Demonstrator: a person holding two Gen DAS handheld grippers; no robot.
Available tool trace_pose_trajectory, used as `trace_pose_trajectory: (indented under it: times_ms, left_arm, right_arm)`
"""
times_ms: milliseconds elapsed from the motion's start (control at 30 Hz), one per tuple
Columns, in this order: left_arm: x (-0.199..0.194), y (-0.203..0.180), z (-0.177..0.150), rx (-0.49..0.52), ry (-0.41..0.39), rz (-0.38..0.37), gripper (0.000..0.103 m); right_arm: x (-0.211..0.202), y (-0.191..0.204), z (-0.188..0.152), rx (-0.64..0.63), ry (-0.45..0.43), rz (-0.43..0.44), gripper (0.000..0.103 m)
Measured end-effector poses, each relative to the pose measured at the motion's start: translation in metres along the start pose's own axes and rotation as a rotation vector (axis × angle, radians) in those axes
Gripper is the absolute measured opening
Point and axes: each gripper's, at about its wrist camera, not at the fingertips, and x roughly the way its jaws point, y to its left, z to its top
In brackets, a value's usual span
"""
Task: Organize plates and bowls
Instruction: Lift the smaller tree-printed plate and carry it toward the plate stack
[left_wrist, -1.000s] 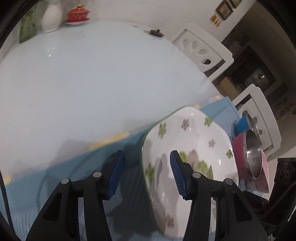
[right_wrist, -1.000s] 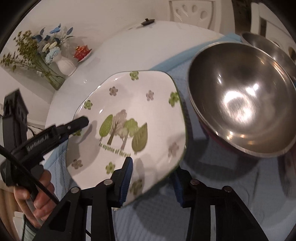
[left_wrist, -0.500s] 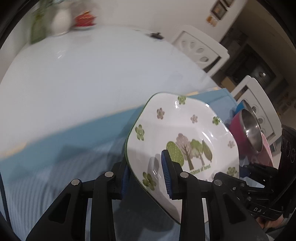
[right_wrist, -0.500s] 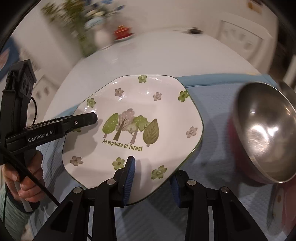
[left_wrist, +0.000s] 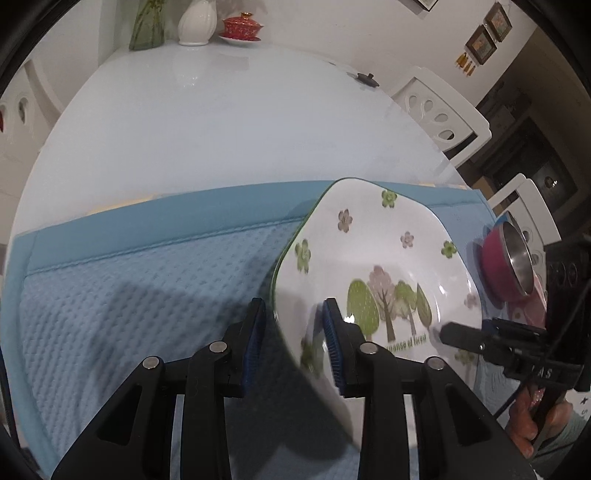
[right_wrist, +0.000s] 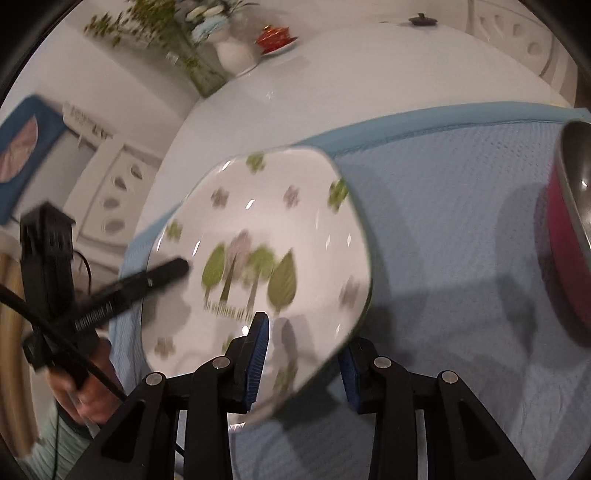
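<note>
A white plate with green trees and small flowers (left_wrist: 373, 266) is held tilted above the blue mat (left_wrist: 129, 295). My left gripper (left_wrist: 295, 343) is shut on the plate's left rim. My right gripper (right_wrist: 304, 354) straddles the plate's (right_wrist: 266, 240) near rim, and its jaws look wider apart than the rim. A pink bowl with a steel inside (left_wrist: 508, 260) stands on the mat at the right; it also shows in the right wrist view (right_wrist: 565, 229).
The mat (right_wrist: 443, 229) lies on a round white table (left_wrist: 221, 110). A vase, a glass vase of stems and a red lidded cup (left_wrist: 242, 27) stand at the far edge. White chairs (left_wrist: 439, 107) ring the table. A small black knob (left_wrist: 366, 78) lies far right.
Both grippers have carried the plate left across the mat, away from the pink bowl. The right gripper's jaws have opened wider around the rim. The left gripper stays closed on it.
</note>
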Motion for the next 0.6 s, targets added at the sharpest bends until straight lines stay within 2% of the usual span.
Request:
trace_pose_trajectory:
  times_ms: [100,167,233,600]
  left_arm:
    - [0.008,-0.007,0.006,0.029,-0.015,-0.001,0.031]
    - [0.007,-0.011,0.008,0.060,-0.026,0.039,0.031]
    - [0.004,-0.013,0.006,0.076,-0.029,0.046,0.031]
    - [-0.053,-0.022,-0.008,0.098,-0.137,0.050,0.031]
  right_arm:
    - [0.005,0.002,0.010,-0.003,-0.031,0.016,0.035]
    - [0.003,0.013,0.011,-0.072,-0.033,-0.041,0.035]
    - [0.004,0.023,0.012,-0.149,-0.035,-0.076,0.035]
    - [-0.031,0.047,0.007,-0.293,-0.065,-0.029,0.035]
